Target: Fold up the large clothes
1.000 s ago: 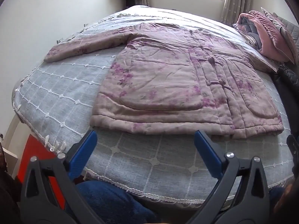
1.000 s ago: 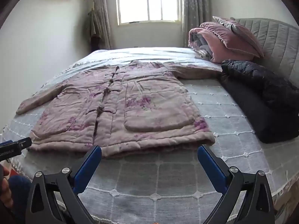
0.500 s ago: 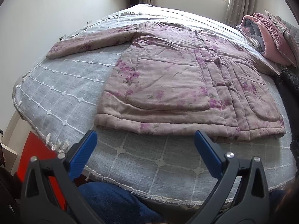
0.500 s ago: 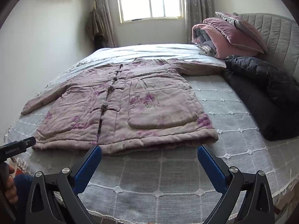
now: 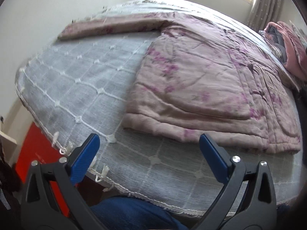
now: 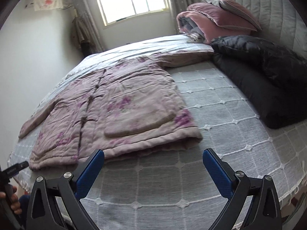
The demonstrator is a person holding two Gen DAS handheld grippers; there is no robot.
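Quilted floral jacket (image 5: 201, 88) lies flat and front-up on the bed (image 5: 76, 80), filling the centre and right of the left wrist view. One sleeve (image 5: 111, 26) is stretched out toward the upper left, the other sleeve (image 6: 188, 57) toward the upper centre-right of the right wrist view. Spread like this, hem, side seams and both sleeves are all open to a grasp; likely laid out so on purpose for folding.

Left gripper (image 5: 149, 151): fingers wide apart, nothing between them, low in the frame over the bedspread just short of the hem. Right gripper (image 6: 153, 163): the same, spread wide and empty, its left fingertip level with the hem edge, not gripping it.

Each gripper sits toward its own end of the hem, which suggests a two-handed pickup at the bottom corners. No fold made yet.

Black padded coat (image 6: 264, 76) and stacked pink bedding (image 6: 211, 19) sit at the right by the headboard, apart from the jacket body; the far sleeve tip reaches close to the coat.
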